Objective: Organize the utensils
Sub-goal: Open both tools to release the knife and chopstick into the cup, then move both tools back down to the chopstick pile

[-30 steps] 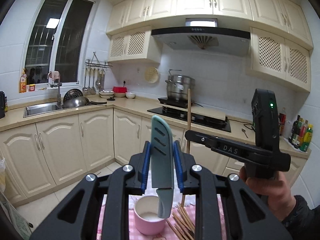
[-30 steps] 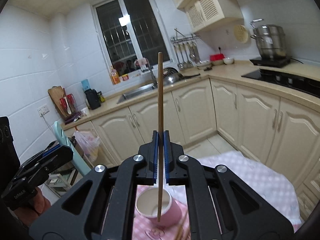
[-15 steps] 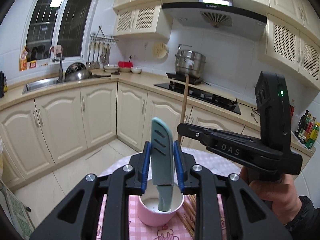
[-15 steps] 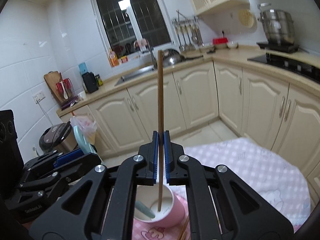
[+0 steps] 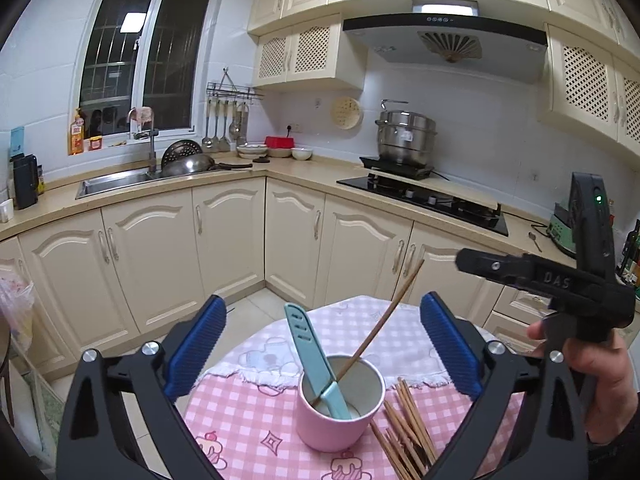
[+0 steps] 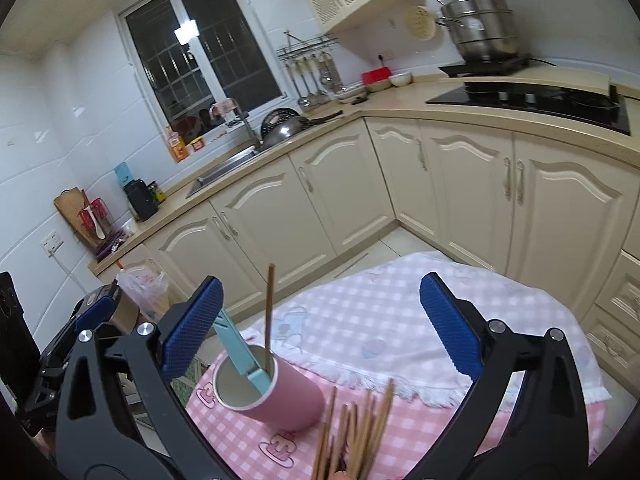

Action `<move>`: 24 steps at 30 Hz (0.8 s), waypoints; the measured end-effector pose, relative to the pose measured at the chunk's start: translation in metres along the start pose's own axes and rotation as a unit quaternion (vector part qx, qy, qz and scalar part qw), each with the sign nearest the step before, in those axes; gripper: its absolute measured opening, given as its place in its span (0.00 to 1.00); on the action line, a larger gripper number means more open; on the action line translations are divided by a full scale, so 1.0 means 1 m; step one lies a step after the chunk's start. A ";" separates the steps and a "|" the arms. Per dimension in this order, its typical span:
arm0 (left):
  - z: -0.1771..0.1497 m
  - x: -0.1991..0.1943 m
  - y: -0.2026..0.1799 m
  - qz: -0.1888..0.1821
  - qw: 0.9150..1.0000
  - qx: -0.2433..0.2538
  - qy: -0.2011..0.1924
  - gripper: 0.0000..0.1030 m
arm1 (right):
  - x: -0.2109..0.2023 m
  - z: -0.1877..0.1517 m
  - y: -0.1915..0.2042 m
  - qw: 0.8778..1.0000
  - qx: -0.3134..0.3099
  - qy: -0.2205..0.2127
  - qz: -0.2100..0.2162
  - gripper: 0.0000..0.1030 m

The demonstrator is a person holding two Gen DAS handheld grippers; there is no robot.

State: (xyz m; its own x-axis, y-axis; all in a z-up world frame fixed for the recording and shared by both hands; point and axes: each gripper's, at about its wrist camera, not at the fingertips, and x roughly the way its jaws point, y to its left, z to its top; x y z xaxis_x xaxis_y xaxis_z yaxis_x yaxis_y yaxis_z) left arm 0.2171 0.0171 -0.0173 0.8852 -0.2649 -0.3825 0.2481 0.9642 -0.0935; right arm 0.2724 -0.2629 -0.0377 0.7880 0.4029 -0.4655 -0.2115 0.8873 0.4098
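Pink-checked tablecloth (image 5: 256,432) spreads below both claws, a white fringed cloth (image 6: 400,320) beyond it. Both claws are wide apart and carrying nothing: left gripper (image 5: 320,352) hangs with its blue pads either side of the pink cup (image 5: 340,420), right gripper (image 6: 320,328) sits above and just right of that cup (image 6: 276,400). Standing in the cup, right between the left claw's fingers, is the teal knife (image 5: 316,364), leaning left, and one chopstick (image 5: 380,324), leaning right. So that drop looks done. Next up, I'd say: the loose chopsticks (image 6: 352,428) lying on the cloth, just below the right claw, beside the cup. That calls for dipping down, pinching one thin stick cleanly off the bundle, without nudging the cup.
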 end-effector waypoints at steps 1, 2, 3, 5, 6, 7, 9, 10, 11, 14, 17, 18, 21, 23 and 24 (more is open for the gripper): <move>-0.001 -0.001 -0.001 0.001 1.000 -0.001 0.002 0.93 | -0.002 -0.001 -0.003 1.000 0.001 0.002 -0.004 0.94; -0.002 -0.002 -0.001 0.004 1.000 -0.002 0.004 0.93 | -0.005 -0.003 -0.006 1.000 0.003 0.006 -0.008 0.94; -0.003 -0.002 -0.002 0.007 1.000 -0.004 0.007 0.93 | -0.006 -0.003 -0.007 1.000 0.004 0.008 -0.011 0.94; -0.005 -0.002 0.000 0.011 1.000 -0.009 0.016 0.93 | -0.010 -0.005 -0.012 1.000 0.009 0.014 -0.018 0.94; -0.007 -0.002 0.000 0.012 1.000 -0.012 0.019 0.93 | -0.011 -0.007 -0.014 1.000 0.011 0.017 -0.021 0.94; -0.008 -0.002 0.001 0.013 1.000 -0.014 0.023 0.93 | -0.013 -0.008 -0.014 0.999 0.012 0.018 -0.023 0.94; -0.013 -0.002 0.002 0.013 0.999 -0.020 0.032 0.93 | -0.016 -0.010 -0.018 0.999 0.015 0.023 -0.029 0.94; -0.014 -0.001 0.001 0.012 0.999 -0.022 0.034 0.93 | -0.017 -0.010 -0.019 0.999 0.016 0.025 -0.029 0.94; -0.017 -0.001 0.001 0.012 0.999 -0.023 0.037 0.93 | -0.018 -0.011 -0.020 0.999 0.018 0.027 -0.030 0.94; -0.023 0.000 0.001 0.016 0.998 -0.027 0.047 0.93 | -0.020 -0.015 -0.022 0.998 0.019 0.036 -0.037 0.94; -0.028 0.001 0.001 0.012 0.998 -0.034 0.056 0.93 | -0.022 -0.021 -0.026 0.998 0.020 0.048 -0.044 0.94; -0.030 0.001 0.000 0.012 0.998 -0.034 0.060 0.93 | -0.022 -0.023 -0.026 0.997 0.020 0.052 -0.045 0.94; -0.039 0.003 -0.003 0.013 0.997 -0.033 0.073 0.93 | -0.024 -0.031 -0.030 0.997 0.020 0.063 -0.050 0.94; -0.046 0.005 -0.005 0.012 0.996 -0.034 0.083 0.93 | -0.025 -0.036 -0.031 0.996 0.021 0.069 -0.053 0.94; -0.049 0.006 -0.005 0.010 0.995 -0.035 0.088 0.93 | -0.024 -0.039 -0.033 0.996 0.022 0.074 -0.054 0.94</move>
State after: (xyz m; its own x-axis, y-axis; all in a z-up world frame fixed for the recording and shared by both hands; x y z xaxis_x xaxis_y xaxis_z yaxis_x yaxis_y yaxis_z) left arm 0.2018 0.0111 -0.0642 0.8058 -0.2445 -0.5394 0.1965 0.9696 -0.1460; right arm 0.2378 -0.2933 -0.0703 0.7103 0.3375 -0.6177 -0.1021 0.9177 0.3839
